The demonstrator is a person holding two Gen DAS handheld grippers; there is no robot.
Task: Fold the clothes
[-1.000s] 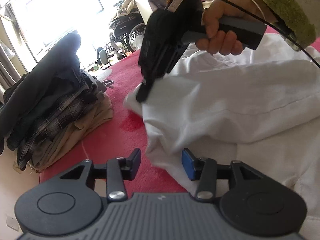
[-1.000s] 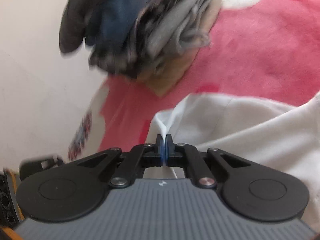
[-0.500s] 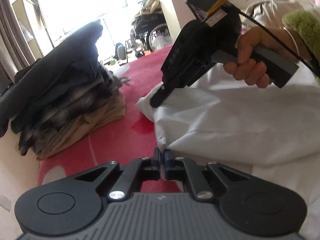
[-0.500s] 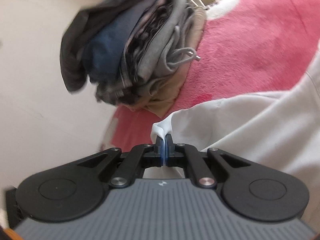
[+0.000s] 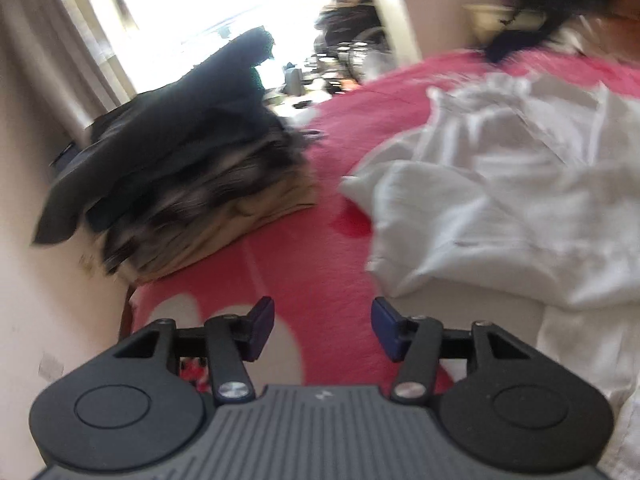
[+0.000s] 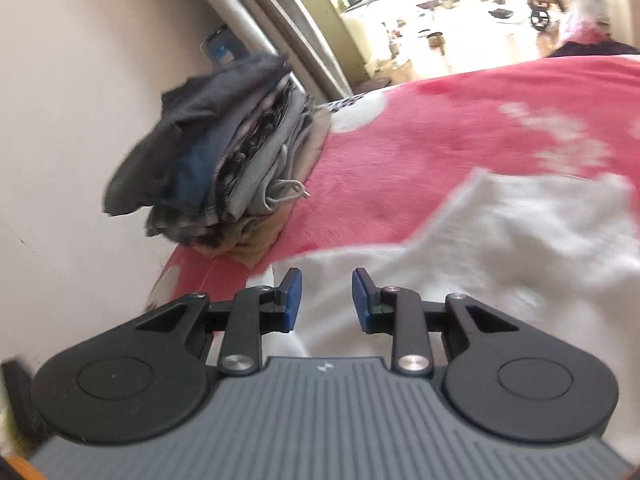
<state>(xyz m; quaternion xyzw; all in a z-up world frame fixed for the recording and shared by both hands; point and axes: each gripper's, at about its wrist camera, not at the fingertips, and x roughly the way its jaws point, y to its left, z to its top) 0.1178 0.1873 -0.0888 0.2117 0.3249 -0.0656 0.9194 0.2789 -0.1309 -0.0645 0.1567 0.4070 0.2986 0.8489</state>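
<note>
Both claws are letting go: the left gripper (image 5: 322,328) is opening with only the pink blanket (image 5: 312,272) showing between its pads, and the right gripper (image 6: 326,300) is opening above the white garment (image 6: 520,248), gripping nothing. That garment lies rumpled and blurred on the blanket, cut off at the right, well apart from the stack of folded clothes (image 6: 224,168) by the wall
</note>
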